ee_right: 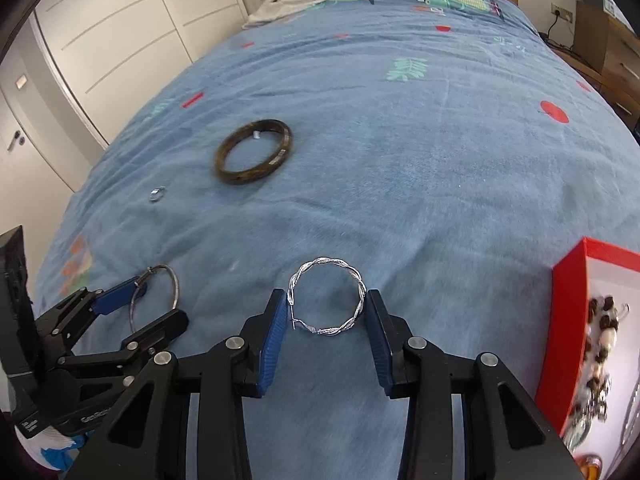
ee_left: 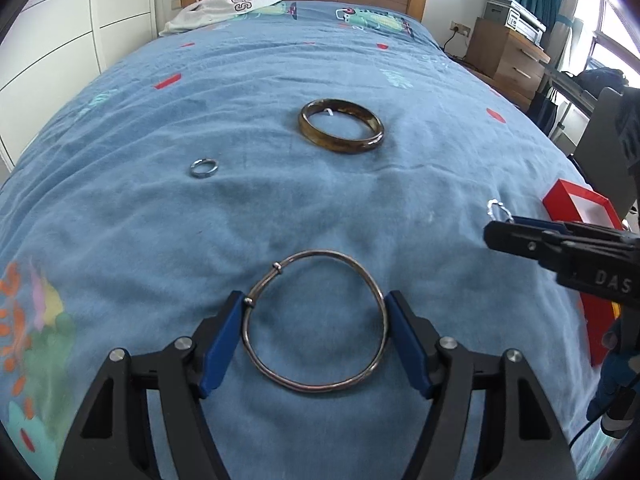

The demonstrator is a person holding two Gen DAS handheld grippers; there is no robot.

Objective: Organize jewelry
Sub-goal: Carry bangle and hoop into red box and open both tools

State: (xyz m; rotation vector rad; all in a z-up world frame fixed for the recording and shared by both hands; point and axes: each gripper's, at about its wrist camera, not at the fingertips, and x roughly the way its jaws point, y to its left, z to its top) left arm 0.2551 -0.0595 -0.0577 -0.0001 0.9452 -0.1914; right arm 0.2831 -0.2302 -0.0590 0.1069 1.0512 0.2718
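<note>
Left gripper [ee_left: 316, 312] jaws touching thin silver bangle [ee_left: 316, 322], lower centre | right gripper [ee_right: 326, 308] jaws bracketing twisted hoop [ee_right: 328, 296], contact unclear | bed [ee_left: 280, 208] beneath

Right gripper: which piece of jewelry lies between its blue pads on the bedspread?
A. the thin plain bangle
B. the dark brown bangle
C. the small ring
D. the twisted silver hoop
D: in the right wrist view the twisted silver hoop sits between the blue pads of the right gripper, with the dark brown bangle lying farther up the bed.
</note>
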